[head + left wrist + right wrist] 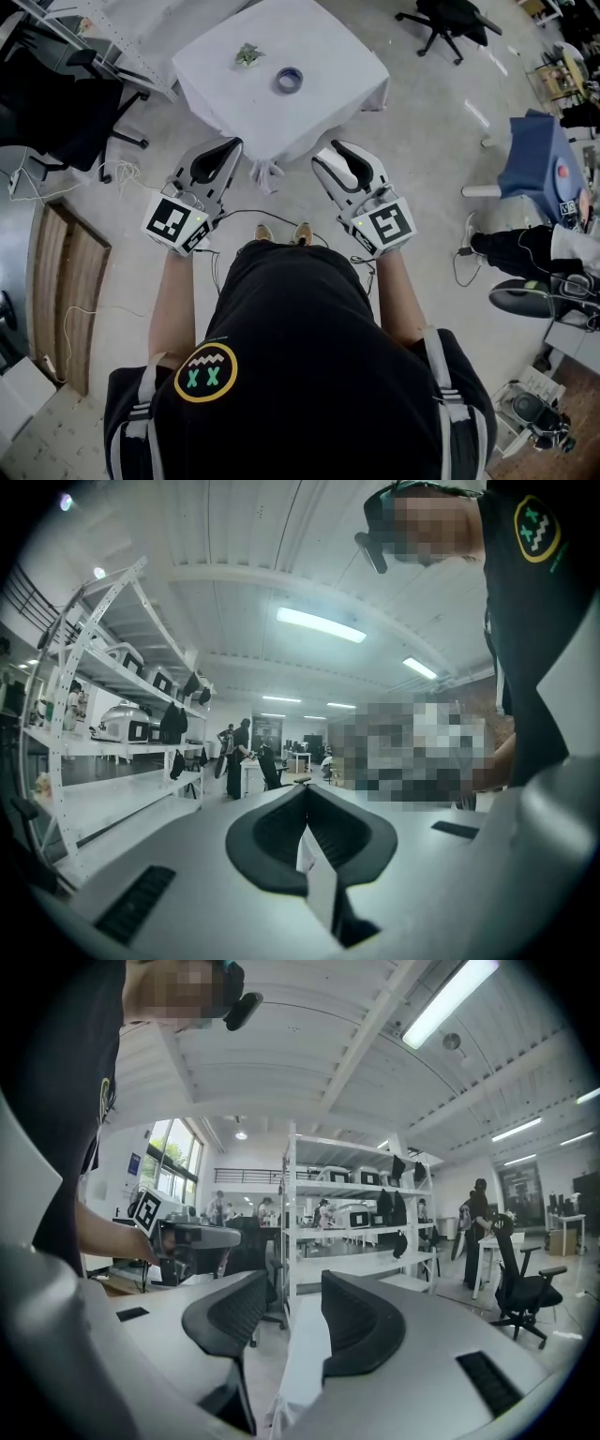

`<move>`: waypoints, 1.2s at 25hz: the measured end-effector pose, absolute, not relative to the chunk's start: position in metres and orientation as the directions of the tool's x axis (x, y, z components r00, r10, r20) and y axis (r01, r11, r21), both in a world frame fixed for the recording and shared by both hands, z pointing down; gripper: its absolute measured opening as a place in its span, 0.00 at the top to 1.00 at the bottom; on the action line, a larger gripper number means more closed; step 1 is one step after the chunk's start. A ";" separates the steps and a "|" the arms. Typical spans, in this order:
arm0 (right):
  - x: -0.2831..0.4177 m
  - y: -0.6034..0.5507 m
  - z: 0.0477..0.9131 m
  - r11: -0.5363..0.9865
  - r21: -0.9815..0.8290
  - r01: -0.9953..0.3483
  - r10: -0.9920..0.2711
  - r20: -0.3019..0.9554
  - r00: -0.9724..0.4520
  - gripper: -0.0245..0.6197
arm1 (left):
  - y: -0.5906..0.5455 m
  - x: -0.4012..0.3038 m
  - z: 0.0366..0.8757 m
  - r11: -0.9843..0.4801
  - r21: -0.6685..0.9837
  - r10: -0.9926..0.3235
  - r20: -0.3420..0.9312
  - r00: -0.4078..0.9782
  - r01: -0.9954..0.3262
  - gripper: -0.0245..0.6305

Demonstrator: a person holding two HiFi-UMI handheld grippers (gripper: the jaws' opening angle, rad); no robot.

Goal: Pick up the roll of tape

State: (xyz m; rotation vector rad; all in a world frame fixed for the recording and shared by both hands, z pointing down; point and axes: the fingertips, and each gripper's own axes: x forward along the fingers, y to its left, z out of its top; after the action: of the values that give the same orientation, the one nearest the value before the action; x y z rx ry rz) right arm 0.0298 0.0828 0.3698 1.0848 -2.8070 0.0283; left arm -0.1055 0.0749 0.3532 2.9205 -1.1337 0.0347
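Note:
The blue roll of tape point(289, 80) lies flat on a small table under a white cloth point(328, 56), ahead of both grippers and apart from them. My left gripper point(229, 145) point(307, 797) is held level in front of the table's near edge, its black pads pressed together with nothing between them. My right gripper point(330, 153) point(295, 1288) is level beside it, jaws apart with a clear gap and nothing in it. The tape shows in neither gripper view. The left gripper point(183, 1237) also appears at the left of the right gripper view.
A small green object point(248, 55) lies on the cloth left of the tape. Black office chairs point(75, 103) point(450, 21) stand at the left and far right. There is a blue machine point(542, 155) at the right, cables point(244, 217) on the floor, and white shelving point(342, 1232) beyond.

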 end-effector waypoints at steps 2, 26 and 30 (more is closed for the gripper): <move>0.029 0.084 0.371 0.748 0.023 -0.663 -0.659 0.137 -0.740 0.59 | 0.075 -0.104 0.353 -0.740 0.002 -0.673 0.023 0.740 -0.673 0.94; 0.019 0.091 0.380 0.800 -0.010 -0.601 -0.591 0.162 -0.790 0.03 | 0.073 -0.096 0.353 -0.742 0.001 -0.670 0.019 0.742 -0.671 0.94; 0.019 0.094 0.383 0.792 -0.033 -0.609 -0.597 0.165 -0.785 0.03 | 0.075 -0.098 0.351 -0.741 0.001 -0.671 0.020 0.741 -0.672 0.94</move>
State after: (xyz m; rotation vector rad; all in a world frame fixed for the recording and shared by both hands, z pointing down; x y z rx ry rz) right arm 0.0189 0.0938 0.3834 0.9594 -2.8345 0.1270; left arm -0.0982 0.0753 0.3514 2.9231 -1.1275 0.0287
